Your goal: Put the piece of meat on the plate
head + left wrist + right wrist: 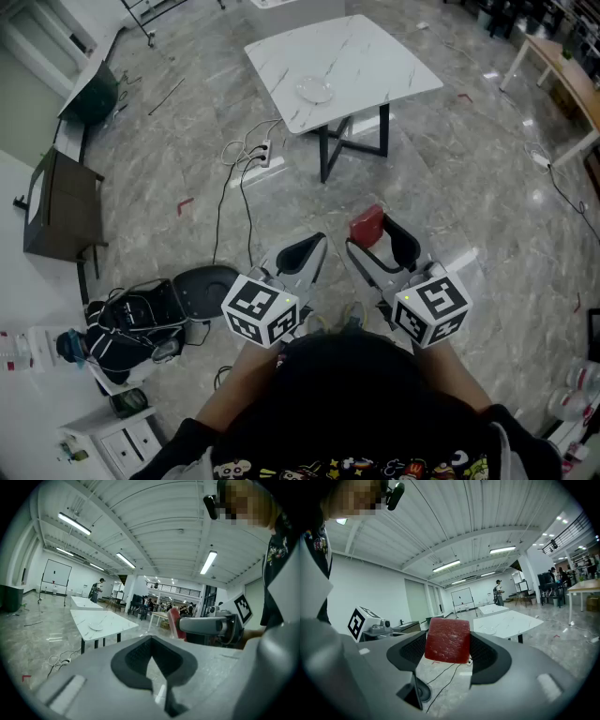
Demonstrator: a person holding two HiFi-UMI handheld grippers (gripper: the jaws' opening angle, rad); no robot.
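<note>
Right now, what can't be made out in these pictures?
- Plate, head view: too small to tell whether it is empty.
- Piece of meat, right gripper view: sides covered by the pads of the right hand-held gripper.
- Distant person, left gripper view: too small to tell what they do.

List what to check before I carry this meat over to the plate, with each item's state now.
1. Grip: piece of meat clamped in the right gripper: ok.
2. Spare hand: left gripper empty, jaws together: ok.
3. Target: plate on the white table looks bare: ok.
4. Reach: plate far ahead: not ok.
5. Path: cables and power strip on the floor before the table: not ok.
6. Grip strength for walking: cannot tell.
</note>
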